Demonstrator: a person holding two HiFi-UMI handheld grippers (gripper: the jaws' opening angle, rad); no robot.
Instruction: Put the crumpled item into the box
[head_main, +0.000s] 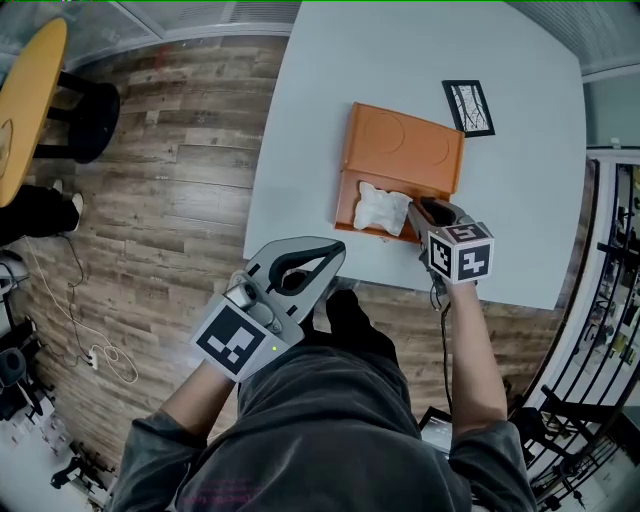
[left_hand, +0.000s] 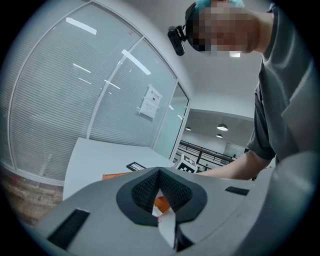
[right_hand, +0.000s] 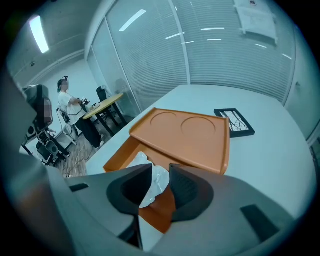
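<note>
On the white table (head_main: 520, 200), the crumpled white paper wad (head_main: 381, 207) lies inside the open orange plastic box (head_main: 405, 150). Your right gripper (head_main: 428, 213) hovers over the box's near edge, its 2 jaws spread and empty. Your left gripper (head_main: 338, 250) is off the table, jaws pressed together.

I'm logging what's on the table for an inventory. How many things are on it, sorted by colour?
Orange: 1, the box
White: 1, the crumpled wad lying in the box
Black: 1, the framed picture
Total: 3
</note>
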